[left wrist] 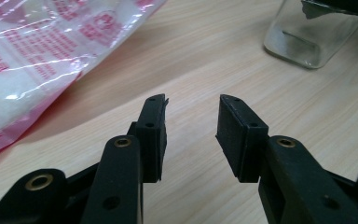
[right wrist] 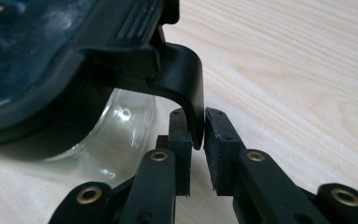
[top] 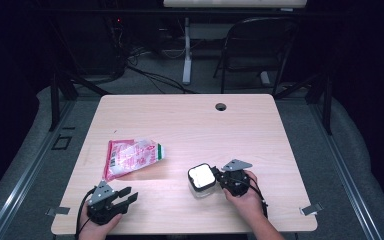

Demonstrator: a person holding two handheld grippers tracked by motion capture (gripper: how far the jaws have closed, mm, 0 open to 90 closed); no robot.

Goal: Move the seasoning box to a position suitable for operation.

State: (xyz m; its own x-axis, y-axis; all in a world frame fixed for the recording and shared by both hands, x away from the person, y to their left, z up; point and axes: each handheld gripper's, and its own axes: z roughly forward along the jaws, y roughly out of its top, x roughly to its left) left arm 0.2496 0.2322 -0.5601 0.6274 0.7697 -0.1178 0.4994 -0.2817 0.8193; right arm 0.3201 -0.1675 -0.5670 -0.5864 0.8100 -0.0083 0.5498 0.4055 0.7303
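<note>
Two tongs: right tongs pinch the lid latch of the upright glass jar; left tongs half open, empty, on table.

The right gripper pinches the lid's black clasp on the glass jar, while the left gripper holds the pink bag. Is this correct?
Not quite. The left gripper holds nothing: the left gripper view shows its jaws open over bare table, with the pink bag lying apart. The right gripper does pinch the clasp of the glass jar.
</note>
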